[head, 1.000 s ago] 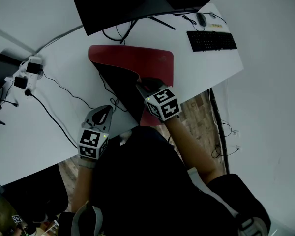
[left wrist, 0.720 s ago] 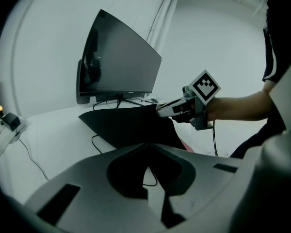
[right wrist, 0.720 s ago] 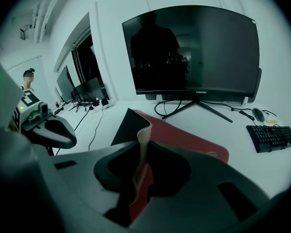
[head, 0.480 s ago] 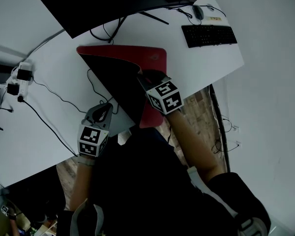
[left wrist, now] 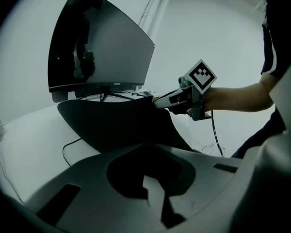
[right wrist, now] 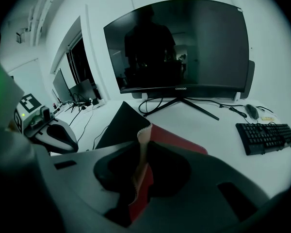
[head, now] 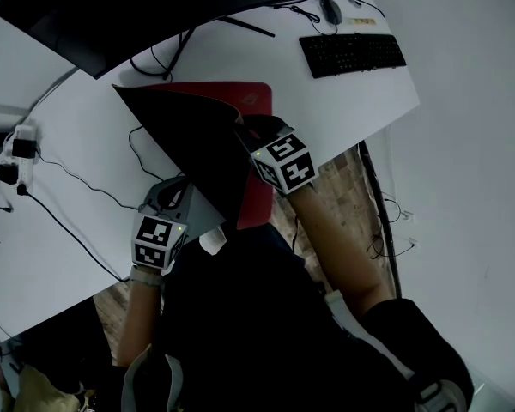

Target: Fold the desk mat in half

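- At the near edge of the table (head: 360, 101), the left gripper (head: 173, 189) sits about where it was a second ago. Its fingers look drawn together with nothing between them. It is just beside the raised flap, though I can't tell whether it touches it.
- A little further in, the right gripper (head: 247, 132) has its fingers clenched on the desk mat (head: 193, 140). The right gripper view shows the mat's thin edge running up between them.
- That held edge has been carried up and away from the near edge over the last second, towards the table's far left.
- The mat's black underside now stands as a broad, tent-like flap, much larger than a second ago. The red top has shrunk to a band along the mat's far side and a strip by the table's near edge.
- I'd say the fold is well under way but not finished. The held edge is in the air, not yet laid on the opposite edge, and it needs lining up there before being let go.
- Further back, the keyboard (head: 352, 54) and mouse (head: 330, 9) lie by the far right corner and the monitor (head: 137, 7) stands along the far edge. All are well apart from the mat.
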A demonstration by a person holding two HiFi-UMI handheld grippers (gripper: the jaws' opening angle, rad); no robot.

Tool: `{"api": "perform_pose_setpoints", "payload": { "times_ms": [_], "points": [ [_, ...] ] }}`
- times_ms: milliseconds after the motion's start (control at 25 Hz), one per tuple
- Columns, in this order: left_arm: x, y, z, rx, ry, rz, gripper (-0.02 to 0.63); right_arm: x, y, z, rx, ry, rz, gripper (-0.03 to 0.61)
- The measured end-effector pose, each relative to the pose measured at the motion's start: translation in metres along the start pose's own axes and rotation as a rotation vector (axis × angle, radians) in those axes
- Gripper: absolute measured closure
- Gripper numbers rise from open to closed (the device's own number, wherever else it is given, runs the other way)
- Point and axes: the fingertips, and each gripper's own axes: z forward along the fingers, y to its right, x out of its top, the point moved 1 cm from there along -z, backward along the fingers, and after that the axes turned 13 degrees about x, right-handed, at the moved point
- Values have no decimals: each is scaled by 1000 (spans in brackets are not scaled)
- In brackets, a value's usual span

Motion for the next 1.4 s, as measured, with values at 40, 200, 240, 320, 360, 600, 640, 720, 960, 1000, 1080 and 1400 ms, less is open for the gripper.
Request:
{"api": "perform_pose_setpoints", "payload": {
  "times_ms": [40,200,240,320,360,600,640,720,960,1000,1080,1400],
  "points": [
    [2,3,5,-4,-3,1,606,-1,5,-1,1,-1,2,511],
    [7,13,23,-15,-14,1,606,-3,22,-3,7,-12,5,511],
    [8,15,27,-17,-17,2,606,-3,26,-3,8,-14,4,511],
    [8,19,35,-20,-22,4,606,-3,35,-2,12,-17,1,511],
    [8,21,39,-22,-25,5,606,-3,39,-2,12,-19,-1,511],
    [13,27,60,-24,-36,12,606,-6,64,1,19,-43,-1,511],
    [15,28,63,-22,-35,9,606,-7,67,2,20,-45,0,511],
    [17,28,68,-19,-35,3,606,-7,74,2,19,-49,1,511],
    [21,30,82,-18,-51,-2,606,-7,95,4,16,-59,3,511],
    [22,31,85,-18,-54,-3,606,-7,99,4,16,-59,3,511],
    [24,32,89,-17,-59,-8,606,-7,106,5,16,-62,5,511],
    [26,35,106,-15,-74,-16,606,-6,131,12,14,-81,0,511]
  ]
}}
